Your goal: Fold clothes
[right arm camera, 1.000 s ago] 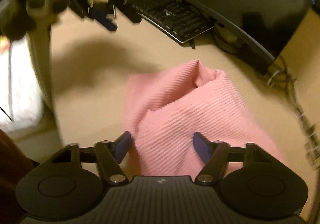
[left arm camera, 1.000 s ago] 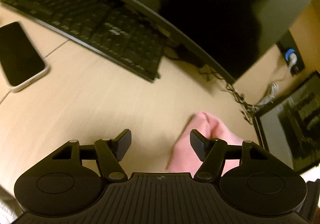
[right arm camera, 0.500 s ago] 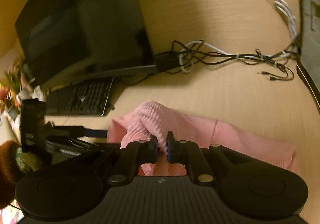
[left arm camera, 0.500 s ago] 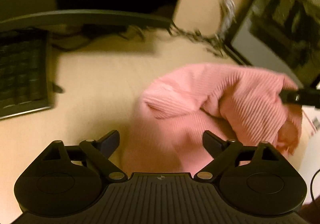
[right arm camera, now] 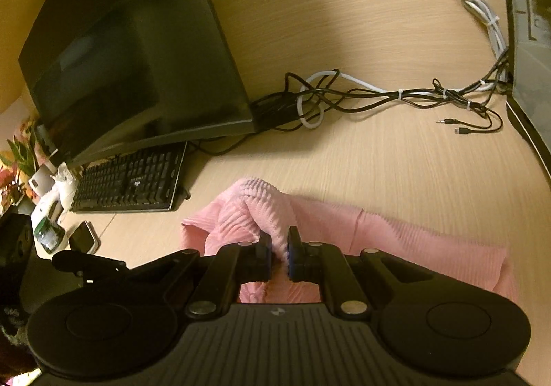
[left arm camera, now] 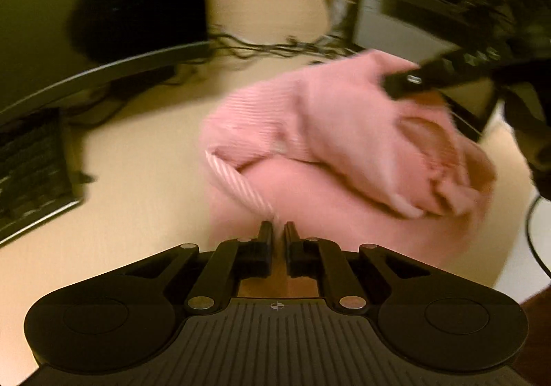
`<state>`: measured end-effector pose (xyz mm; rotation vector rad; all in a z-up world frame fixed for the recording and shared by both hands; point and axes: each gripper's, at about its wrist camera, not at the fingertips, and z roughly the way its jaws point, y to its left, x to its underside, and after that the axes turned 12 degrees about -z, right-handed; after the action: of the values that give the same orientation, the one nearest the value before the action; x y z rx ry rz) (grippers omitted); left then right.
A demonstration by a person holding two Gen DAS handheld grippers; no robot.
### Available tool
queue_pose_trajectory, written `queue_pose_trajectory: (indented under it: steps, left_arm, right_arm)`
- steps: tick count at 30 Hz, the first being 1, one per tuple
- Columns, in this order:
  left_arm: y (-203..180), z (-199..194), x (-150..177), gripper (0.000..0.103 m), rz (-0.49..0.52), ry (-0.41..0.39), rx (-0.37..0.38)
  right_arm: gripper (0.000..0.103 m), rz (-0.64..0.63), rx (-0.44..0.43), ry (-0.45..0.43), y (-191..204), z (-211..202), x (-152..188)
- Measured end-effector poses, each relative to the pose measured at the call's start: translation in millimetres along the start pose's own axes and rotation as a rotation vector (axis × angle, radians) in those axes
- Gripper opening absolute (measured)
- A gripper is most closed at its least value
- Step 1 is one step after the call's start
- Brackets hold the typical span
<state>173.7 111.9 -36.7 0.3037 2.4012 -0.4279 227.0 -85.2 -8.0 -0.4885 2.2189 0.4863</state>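
My left gripper (left arm camera: 274,232) pinches a pale twisted edge of the pink cloth (left arm camera: 310,151), its jaws drawn nearly together on the fabric. My right gripper (right arm camera: 279,250) is clamped the same way on a raised ridge of the cloth (right arm camera: 396,241), ribbed folds bunched between its fingers (right arm camera: 265,248). The cloth lies on the desk (right arm camera: 361,41), in front of the monitor and just right of the keyboard. In the right view its long axis runs left to right, one end bunched near the keyboard (right arm camera: 129,184), the other trailing flat toward the right edge. In the left view it is blurred and heaped, and the right gripper's dark tip (left arm camera: 413,79) meets it at the top. A dark monitor (right arm camera: 131,48) stands behind the keyboard, and a tangle of black and white cables (right arm camera: 361,96) stretches across the desk behind the cloth. A phone (right arm camera: 84,236) lies near the keyboard's left end, beside small items too blurred to name.
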Motion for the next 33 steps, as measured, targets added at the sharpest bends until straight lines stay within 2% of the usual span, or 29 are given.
queue_pose_trajectory:
  steps: [2,5,6,7,8,12,16,18,19,21,22,26,30,31,33]
  left_arm:
    - [-9,9,3,0.009,0.003,0.028,0.040]
    - [-19,22,10,0.012,-0.002,0.076,0.093]
    - [-21,24,14,0.020,-0.005,0.089,0.100]
    - [-24,23,18,0.022,0.000,0.071,0.102]
    - [-24,22,19,0.030,0.003,0.073,0.109]
    - [-18,11,21,0.046,-0.050,0.089,0.159]
    - [-5,-17,27,0.061,-0.068,0.108,0.227]
    - [5,-35,32,0.075,-0.087,0.097,0.250]
    - [11,-45,34,0.076,-0.097,0.091,0.261]
    - [23,-56,35,0.076,-0.142,0.064,0.263]
    - [31,-60,30,0.076,-0.174,0.038,0.263]
    - [47,-66,3,0.076,-0.267,-0.080,0.260]
    - [19,-43,-27,0.076,-0.207,-0.159,0.288]
    - [10,-31,-32,0.076,-0.203,-0.159,0.309]
    - [2,1,-38,0.076,-0.223,-0.115,0.292]
  right_arm:
    - [0.008,-0.026,-0.005,0.009,2,0,-1]
    - [0.008,-0.135,-0.031,0.035,15,4,-5]
    - [0.008,-0.187,-0.044,0.048,22,6,-5]
    - [0.008,-0.249,-0.055,0.066,32,9,-4]
    - [0.008,-0.312,-0.066,0.083,41,13,-3]
    - [0.008,-0.530,-0.110,0.161,77,36,10]
    - [0.009,-0.644,-0.122,0.244,96,65,30]
    - [0.014,-0.678,-0.118,0.256,101,72,37]
    - [0.016,-0.686,-0.120,0.256,103,73,38]
    - [0.026,-0.656,-0.150,0.258,102,68,37]
    - [0.028,-0.635,-0.161,0.257,100,61,37]
    - [0.029,-0.579,-0.108,0.205,85,18,42]
    - [0.031,-0.522,-0.046,0.160,69,-22,49]
    - [0.031,-0.503,-0.003,0.167,60,-22,56]
    - [0.033,-0.465,0.083,0.182,44,-21,69]
